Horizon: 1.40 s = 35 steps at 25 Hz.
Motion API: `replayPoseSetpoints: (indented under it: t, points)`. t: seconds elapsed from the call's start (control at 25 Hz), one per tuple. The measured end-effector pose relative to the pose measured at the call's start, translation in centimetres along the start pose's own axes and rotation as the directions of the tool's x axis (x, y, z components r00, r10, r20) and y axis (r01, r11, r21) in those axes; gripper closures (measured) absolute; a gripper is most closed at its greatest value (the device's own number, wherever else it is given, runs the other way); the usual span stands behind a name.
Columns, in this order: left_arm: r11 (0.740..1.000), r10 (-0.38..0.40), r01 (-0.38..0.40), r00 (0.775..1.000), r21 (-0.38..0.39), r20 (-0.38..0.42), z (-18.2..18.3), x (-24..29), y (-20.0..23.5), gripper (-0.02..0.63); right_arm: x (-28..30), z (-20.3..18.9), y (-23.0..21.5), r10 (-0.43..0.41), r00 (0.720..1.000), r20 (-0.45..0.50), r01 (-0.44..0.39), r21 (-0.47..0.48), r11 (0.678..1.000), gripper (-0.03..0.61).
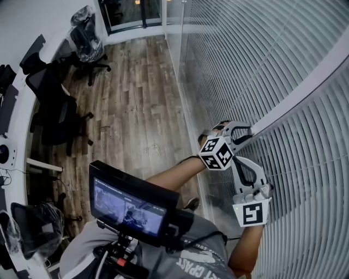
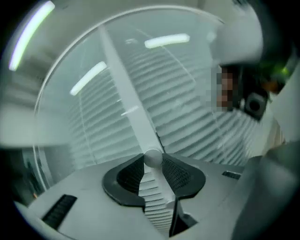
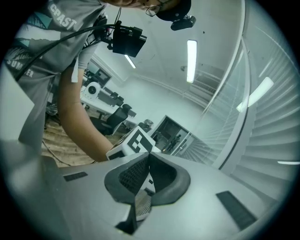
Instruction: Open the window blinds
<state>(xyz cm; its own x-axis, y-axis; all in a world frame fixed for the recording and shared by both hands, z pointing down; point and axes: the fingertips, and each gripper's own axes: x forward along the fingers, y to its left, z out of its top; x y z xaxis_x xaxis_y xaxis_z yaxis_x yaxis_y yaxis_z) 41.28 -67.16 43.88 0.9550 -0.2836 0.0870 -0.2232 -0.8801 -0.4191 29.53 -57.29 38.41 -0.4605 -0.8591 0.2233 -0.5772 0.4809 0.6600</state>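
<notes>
White slatted window blinds [image 1: 305,180] fill the right side of the head view, their slats nearly flat. A white blind wand [image 1: 297,95] hangs slanted in front of them. My left gripper [image 1: 248,132] is shut on the wand's lower end. In the left gripper view the wand's rounded tip [image 2: 152,157] sits pinched between the two dark pads [image 2: 130,176], with the blinds [image 2: 187,108] behind. My right gripper [image 1: 242,163] hovers just below the left one, beside the blinds. Its jaws [image 3: 149,159] meet at the tips with nothing between them, pointing past the left gripper's marker cube [image 3: 136,140].
A wooden floor [image 1: 136,103] runs along the blinds. Black office chairs [image 1: 54,111] and a curved desk [image 1: 11,158] stand at the left. A monitor rig [image 1: 133,204] hangs at the person's chest. A glass door [image 1: 131,13] closes the far end.
</notes>
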Motion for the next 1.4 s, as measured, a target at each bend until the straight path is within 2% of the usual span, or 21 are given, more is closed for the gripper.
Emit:
replayPoseSetpoints:
  t: [0.04, 0.08, 0.12, 0.2, 0.28, 0.32, 0.36, 0.44, 0.68, 0.72, 0.76, 0.8, 0.84, 0.88, 0.92, 0.96, 1.0, 1.04, 1.12, 1.24, 1.4]
  points:
    - [0.97, -0.045, 0.06, 0.997, -0.235, 0.068, 0.2, -0.1, 0.3, 0.486, -0.1, 0.0, -0.2, -0.004, 1.0, -0.001, 0.004, 0.008, 1.0, 0.584]
    - [0.878, -0.071, 0.133, 0.986, -0.459, 0.149, 0.3, -0.3, 0.6, 0.486, -0.1, 0.0, -0.2, -0.005, 1.0, -0.008, 0.005, 0.011, 1.0, 0.584]
    - [0.752, -0.074, 0.201, 0.972, -0.627, 0.222, 0.4, -0.3, 0.8, 0.488, -0.1, -0.1, -0.3, -0.004, 1.0, -0.017, 0.004, 0.008, 1.0, 0.584]
    - [0.51, -0.043, 0.298, 0.946, -0.807, 0.322, 0.4, -0.3, 1.1, 0.488, -0.2, 0.1, -0.3, -0.002, 1.0, -0.012, 0.002, 0.0, 1.0, 0.584]
    - [0.313, 0.005, 0.359, 0.925, -0.879, 0.379, 0.1, -0.1, 1.4, 0.487, -0.2, 0.3, -0.5, -0.003, 1.0, 0.004, 0.003, 0.006, 1.0, 0.584]
    - [0.26, 0.023, 0.372, 0.92, -0.891, 0.39, 0.0, 0.0, 1.5, 0.486, -0.2, 0.3, -0.5, -0.004, 1.0, 0.005, 0.004, 0.01, 1.0, 0.584]
    - [0.238, 0.032, 0.378, 0.918, -0.895, 0.396, 0.1, 0.0, 1.5, 0.486, -0.2, 0.2, -0.5, -0.003, 1.0, 0.004, 0.003, 0.011, 1.0, 0.584]
    - [0.218, 0.036, 0.391, 0.913, -0.894, 0.407, 0.4, -0.3, 1.5, 0.485, -0.3, 0.4, -0.5, -0.003, 1.0, -0.001, 0.003, 0.007, 1.0, 0.584]
    - [0.095, 0.056, 0.446, 0.89, -0.89, 0.452, 0.3, -0.4, 1.8, 0.482, 0.0, 0.5, -0.3, 0.001, 1.0, 0.007, -0.001, 0.012, 1.0, 0.584]
    - [0.116, 0.045, 0.445, 0.891, -0.888, 0.452, 0.4, -0.6, 1.6, 0.48, 0.1, 0.6, -0.1, 0.001, 1.0, 0.011, -0.001, 0.014, 1.0, 0.584]
    - [0.187, 0.02, 0.426, 0.899, -0.885, 0.437, 0.4, -0.7, 1.4, 0.481, 0.1, 0.6, 0.0, 0.0, 1.0, 0.016, 0.0, 0.019, 1.0, 0.584]
    - [0.31, -0.014, 0.387, 0.915, -0.869, 0.403, 0.5, -1.0, 1.0, 0.482, 0.0, 0.7, 0.1, -0.001, 1.0, 0.022, 0.0, 0.026, 1.0, 0.584]
    - [0.466, -0.046, 0.33, 0.936, -0.821, 0.35, 0.5, -1.4, 0.5, 0.478, -0.2, 0.7, 0.1, -0.003, 1.0, 0.028, 0.002, 0.039, 0.999, 0.584]
    - [0.622, -0.064, 0.266, 0.955, -0.736, 0.291, 0.5, -1.9, 0.1, 0.476, -0.4, 0.7, -0.1, -0.01, 0.999, 0.036, 0.008, 0.066, 0.998, 0.584]
    - [0.751, -0.063, 0.205, 0.968, -0.627, 0.241, 0.6, -2.4, -0.1, 0.477, -0.7, 0.6, -0.6, -0.027, 0.999, 0.045, 0.021, 0.111, 0.994, 0.584]
    - [0.845, -0.047, 0.151, 0.977, -0.514, 0.21, 0.9, -3.1, -0.1, 0.482, -0.9, 0.5, -1.3, -0.049, 0.997, 0.056, 0.039, 0.168, 0.985, 0.584]
    - [0.906, -0.023, 0.104, 0.98, -0.41, 0.199, 1.4, -3.7, 0.1, 0.496, -1.1, 0.4, -2.1, -0.07, 0.995, 0.067, 0.054, 0.223, 0.973, 0.584]
    - [0.943, 0.003, 0.066, 0.979, -0.325, 0.206, 2.0, -4.4, 0.4, 0.529, -1.2, 0.3, -2.8, -0.086, 0.993, 0.079, 0.062, 0.268, 0.962, 0.584]
    - [0.977, 0.046, 0.008, 0.966, -0.212, 0.253, 3.6, -5.9, 1.1, 0.611, -1.3, 0.2, -3.9, -0.102, 0.99, 0.101, 0.064, 0.327, 0.943, 0.584]
    - [0.992, 0.077, -0.042, 0.945, -0.116, 0.319, 6.0, -7.7, 1.6, 0.611, -1.1, 0.0, -4.5, -0.113, 0.988, 0.103, 0.069, 0.354, 0.933, 0.584]
    - [0.997, 0.069, -0.058, 0.95, -0.045, 0.303, 7.0, -9.2, 1.8, 0.611, -0.8, -0.2, -4.5, -0.117, 0.988, 0.097, 0.075, 0.357, 0.931, 0.584]
